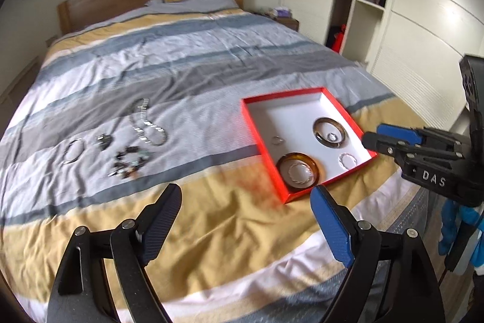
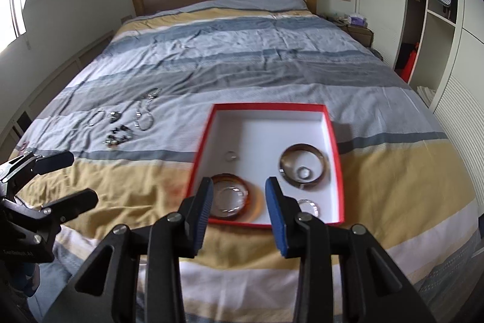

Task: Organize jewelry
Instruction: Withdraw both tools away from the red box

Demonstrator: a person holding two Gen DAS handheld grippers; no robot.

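1. left gripper (image 1: 245,220) hangs above the yellow band of the bedspread (image 1: 187,74), jaws spread wide, nothing between them; released, free for the next pick.
2. right gripper (image 2: 239,211) sits just short of the red box (image 2: 334,138), jaws parted with only air between; the amber bangle (image 2: 257,203) shows through the gap but lies down in the box, not gripped.
3. the box lies flat on the bed, within easy reach of both grippers, clearly the collecting spot: already inside are the amber bangle, a dark bangle (image 2: 304,168) with a small ring inside it, a beaded bracelet (image 2: 308,206) and a small ring (image 2: 231,156).
4. still loose on the grey stripe, well apart from the box: a thin silver hoop (image 1: 73,151), a dark beaded bracelet (image 1: 130,162), a silver chain (image 1: 147,126) and a small dark piece (image 1: 104,140). my read: sorting is about half done.
5. hard to make out: the loose pieces are blurred, so clasps and tangles cannot be judged. something clear seems to sit inside the amber bangle; cannot say what. the person is hidden apart from a blue sleeve (image 1: 462,229) at the edge.
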